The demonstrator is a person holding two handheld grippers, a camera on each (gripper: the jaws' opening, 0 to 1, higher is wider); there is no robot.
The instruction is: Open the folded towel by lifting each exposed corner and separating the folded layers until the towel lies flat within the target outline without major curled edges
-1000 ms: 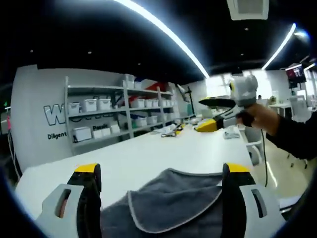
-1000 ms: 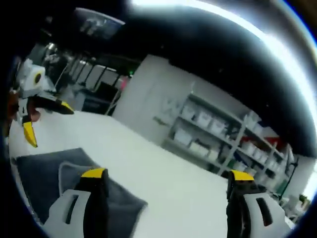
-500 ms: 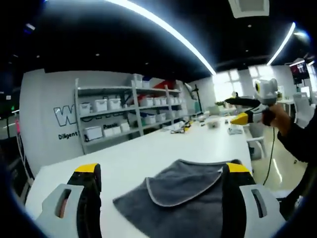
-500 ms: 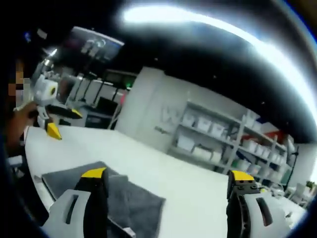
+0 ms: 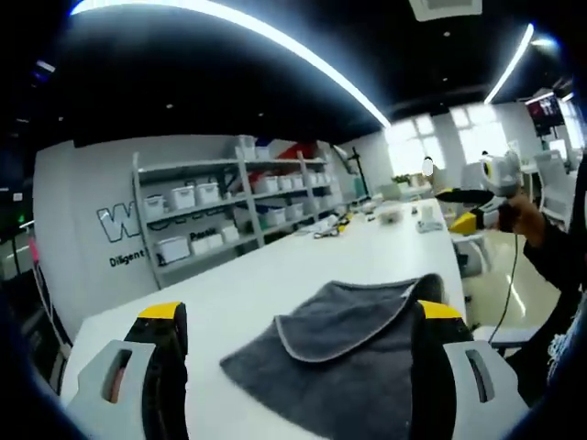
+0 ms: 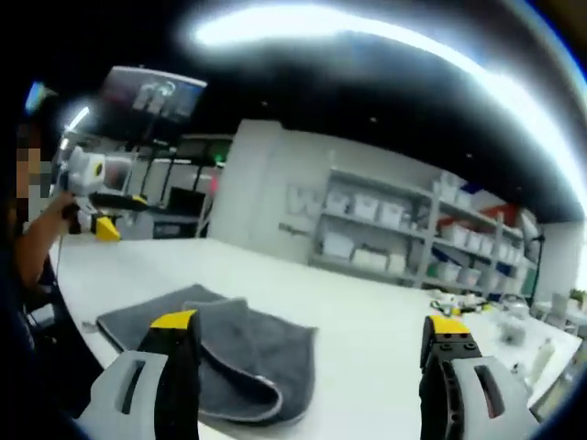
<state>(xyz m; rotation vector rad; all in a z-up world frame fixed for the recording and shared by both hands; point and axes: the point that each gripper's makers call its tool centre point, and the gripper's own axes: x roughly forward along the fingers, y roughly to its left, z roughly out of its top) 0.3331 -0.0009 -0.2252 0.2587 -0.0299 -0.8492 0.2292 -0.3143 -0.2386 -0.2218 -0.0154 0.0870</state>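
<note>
Lying on a long white table [image 5: 275,284] is a folded grey microfibre towel with a pale stitched hem [image 5: 344,353], its top layer turned back in a curved flap. In the left gripper view the towel's long axis is running from about 7 o'clock to 1 o'clock, with the rounded flap pointing toward 10 o'clock. The left gripper [image 5: 298,367] is hovering with its yellow-tipped jaws spread wide, holding nothing. The right gripper [image 5: 477,209] is showing at 3 o'clock, held up off the table in a person's hand [image 5: 523,218]. In the right gripper view the right gripper's jaws are also gaping wide and empty, the towel [image 6: 248,353] lying at 7 o'clock. White shelving with storage bins [image 5: 220,215] is standing against the far wall.
</note>
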